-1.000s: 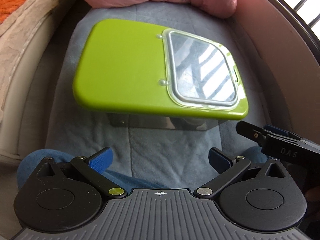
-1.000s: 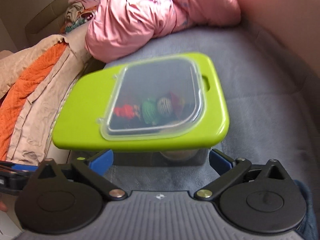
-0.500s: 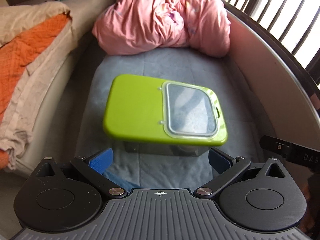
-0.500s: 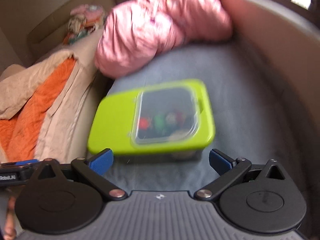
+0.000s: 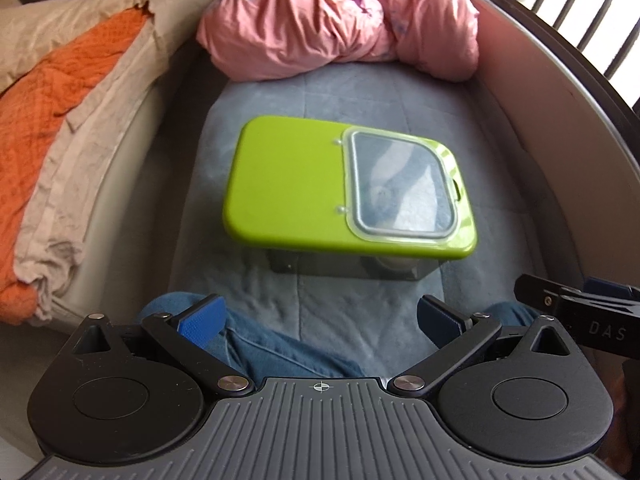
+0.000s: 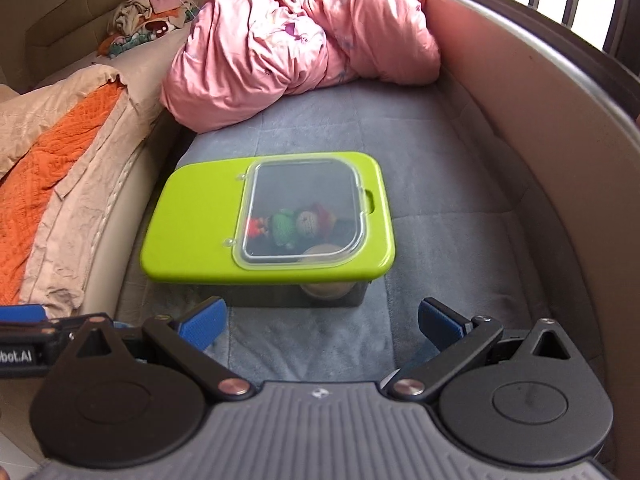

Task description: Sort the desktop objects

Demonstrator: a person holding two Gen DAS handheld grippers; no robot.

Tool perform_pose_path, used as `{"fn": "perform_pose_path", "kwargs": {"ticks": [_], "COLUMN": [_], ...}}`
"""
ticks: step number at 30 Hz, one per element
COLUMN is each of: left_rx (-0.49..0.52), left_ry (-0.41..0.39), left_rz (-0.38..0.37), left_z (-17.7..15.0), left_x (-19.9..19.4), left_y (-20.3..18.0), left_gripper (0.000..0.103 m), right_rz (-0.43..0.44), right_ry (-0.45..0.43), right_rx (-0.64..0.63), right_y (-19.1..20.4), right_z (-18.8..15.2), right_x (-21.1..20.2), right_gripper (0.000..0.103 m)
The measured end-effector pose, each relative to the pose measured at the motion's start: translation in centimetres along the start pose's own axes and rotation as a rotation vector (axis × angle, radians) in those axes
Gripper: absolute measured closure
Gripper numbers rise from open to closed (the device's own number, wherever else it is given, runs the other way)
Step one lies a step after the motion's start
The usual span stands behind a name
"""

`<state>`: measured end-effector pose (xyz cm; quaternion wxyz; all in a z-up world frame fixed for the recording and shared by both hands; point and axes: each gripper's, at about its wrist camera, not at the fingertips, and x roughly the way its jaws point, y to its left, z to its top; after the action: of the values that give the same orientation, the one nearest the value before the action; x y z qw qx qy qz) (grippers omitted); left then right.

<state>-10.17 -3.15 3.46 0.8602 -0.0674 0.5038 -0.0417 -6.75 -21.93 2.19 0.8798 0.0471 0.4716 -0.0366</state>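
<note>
A storage box with a lime-green lid (image 5: 292, 188) (image 6: 200, 228) sits on a grey-blue blanket. Its clear hatch (image 5: 402, 194) (image 6: 304, 210) is closed. Through the hatch, in the right wrist view, show small knitted toys (image 6: 296, 226): red, green and beige ones. My left gripper (image 5: 320, 320) is open and holds nothing, a short way back from the box's near side. My right gripper (image 6: 322, 322) is also open with nothing between its fingers, just in front of the box. Part of the right gripper (image 5: 580, 308) shows at the right edge of the left wrist view.
A bunched pink quilt (image 5: 340, 20) (image 6: 288, 44) lies behind the box. Orange and beige cloths (image 5: 60, 120) (image 6: 52, 168) are heaped at the left. A curved padded wall (image 6: 540, 120) with bars above runs along the right. A person's jeans-clad legs (image 5: 272, 344) lie below my left gripper.
Both grippers have pulled back and up from the box, which now looks smaller and farther away. The box has not moved and both grippers stayed open.
</note>
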Motion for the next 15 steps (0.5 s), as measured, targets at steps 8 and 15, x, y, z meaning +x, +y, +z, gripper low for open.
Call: {"fn": "perform_pose_path", "kwargs": {"ticks": [8, 15], "left_rx": [0.024, 0.029], "left_ry": [-0.002, 0.001], "left_rz": [0.000, -0.003], "left_z": [-0.13, -0.37], "left_x": [0.08, 0.08], "left_y": [-0.52, -0.66], "left_gripper": [0.000, 0.000], "right_rz": [0.008, 0.011], "right_ry": [0.002, -0.003], "right_rx": [0.008, 0.006], "right_y": [0.18, 0.39], "right_z": [0.04, 0.06], "right_x": [0.00, -0.12], "right_gripper": [0.000, 0.000]}}
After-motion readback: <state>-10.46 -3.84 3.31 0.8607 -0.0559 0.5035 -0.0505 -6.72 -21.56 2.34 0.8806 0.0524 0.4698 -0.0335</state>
